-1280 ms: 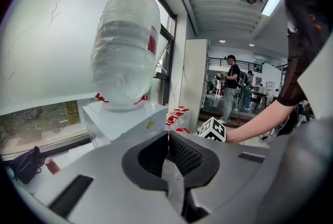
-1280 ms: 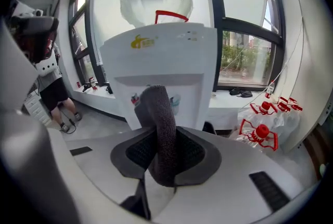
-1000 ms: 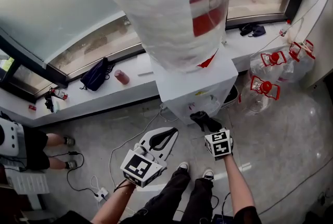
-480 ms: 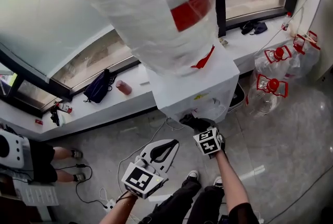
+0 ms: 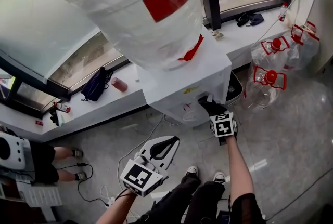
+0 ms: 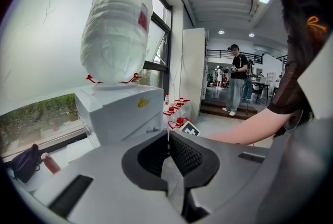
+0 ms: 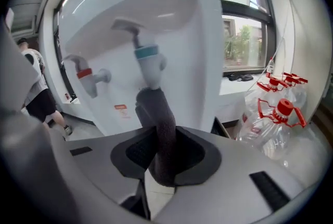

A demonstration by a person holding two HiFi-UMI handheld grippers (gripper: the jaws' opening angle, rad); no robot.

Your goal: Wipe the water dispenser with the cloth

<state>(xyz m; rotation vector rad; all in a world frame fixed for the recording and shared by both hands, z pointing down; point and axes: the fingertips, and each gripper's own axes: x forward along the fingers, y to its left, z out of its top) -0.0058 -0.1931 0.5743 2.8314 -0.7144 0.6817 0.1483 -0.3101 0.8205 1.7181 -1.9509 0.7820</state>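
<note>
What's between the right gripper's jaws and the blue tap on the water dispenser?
Only the dark cloth, clamped in the right gripper and rising to the blue tap, as the right gripper view shows.

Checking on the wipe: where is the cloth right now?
In the right gripper view the cloth is clamped in the right claw, its tip just under the blue tap on the water dispenser front, right of the red tap.

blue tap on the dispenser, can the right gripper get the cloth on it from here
Probably yes. The right gripper is shut on the cloth, whose tip sits right under the blue tap with nothing between them; the red tap stands aside.
</note>
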